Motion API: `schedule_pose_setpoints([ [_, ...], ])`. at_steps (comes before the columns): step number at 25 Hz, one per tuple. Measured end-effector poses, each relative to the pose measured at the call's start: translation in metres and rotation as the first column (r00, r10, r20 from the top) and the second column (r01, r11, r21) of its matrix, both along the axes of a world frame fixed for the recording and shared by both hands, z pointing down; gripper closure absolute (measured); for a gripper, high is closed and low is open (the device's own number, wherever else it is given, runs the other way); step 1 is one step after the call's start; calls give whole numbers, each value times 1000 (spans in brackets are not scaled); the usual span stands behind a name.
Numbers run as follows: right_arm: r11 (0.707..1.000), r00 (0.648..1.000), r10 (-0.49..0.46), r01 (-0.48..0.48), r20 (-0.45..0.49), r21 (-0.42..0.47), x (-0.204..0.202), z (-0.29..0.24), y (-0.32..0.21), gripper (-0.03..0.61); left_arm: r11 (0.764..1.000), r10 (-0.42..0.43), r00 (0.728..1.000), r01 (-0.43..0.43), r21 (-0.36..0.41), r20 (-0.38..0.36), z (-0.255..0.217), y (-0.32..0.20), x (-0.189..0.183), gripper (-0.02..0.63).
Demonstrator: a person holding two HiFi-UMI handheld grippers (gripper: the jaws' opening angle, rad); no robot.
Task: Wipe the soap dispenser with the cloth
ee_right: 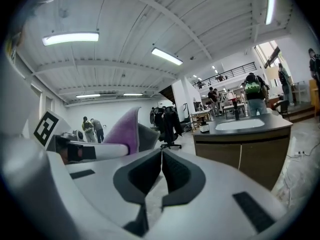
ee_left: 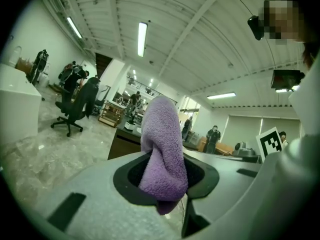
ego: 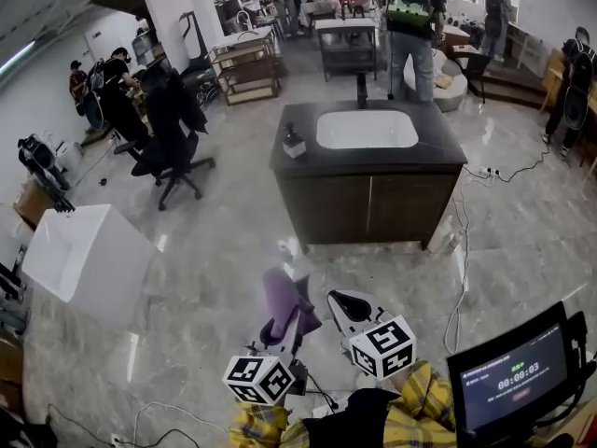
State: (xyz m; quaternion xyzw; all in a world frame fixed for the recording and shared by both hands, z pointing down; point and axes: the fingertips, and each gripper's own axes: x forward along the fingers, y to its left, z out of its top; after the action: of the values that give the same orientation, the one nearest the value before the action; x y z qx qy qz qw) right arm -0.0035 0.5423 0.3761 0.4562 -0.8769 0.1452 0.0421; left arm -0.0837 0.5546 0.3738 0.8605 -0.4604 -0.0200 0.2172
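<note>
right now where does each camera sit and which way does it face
Head view: on the person's head, looking forward and steeply down at the sink cabinet; shows the left gripper, right gripper and plaid sleeves.
Left gripper view: on the left gripper, looking along its fingers, shut on the purple cloth, toward the cabinet.
Right gripper view: on the right gripper, looking along its shut, empty fingers toward the cabinet.
Shared: all three show the cabinet and the cloth.

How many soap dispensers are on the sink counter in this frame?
1. The soap dispenser stands on the dark countertop near its left edge, left of the white basin. Nothing else like it shows there.
</note>
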Motion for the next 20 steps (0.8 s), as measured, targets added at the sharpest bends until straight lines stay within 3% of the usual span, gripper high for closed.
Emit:
schedule_pose_setpoints([
  [7, 1000, 1000, -10, 10, -2, -20, 64, 14, -53, 572, 1000, -19, 1000, 19, 8, 13, 4, -48, 62, 526],
  [13, 999, 1000, -30, 30, -8, -18, 76, 16, -65, 572, 999, -40, 999, 40, -23, 34, 14, -65, 70, 527],
  [20, 999, 1000, 5, -4, 26, -40, 95, 22, -88, 572, 1000, -8, 999, 9, -28, 49, 16, -92, 90, 527],
])
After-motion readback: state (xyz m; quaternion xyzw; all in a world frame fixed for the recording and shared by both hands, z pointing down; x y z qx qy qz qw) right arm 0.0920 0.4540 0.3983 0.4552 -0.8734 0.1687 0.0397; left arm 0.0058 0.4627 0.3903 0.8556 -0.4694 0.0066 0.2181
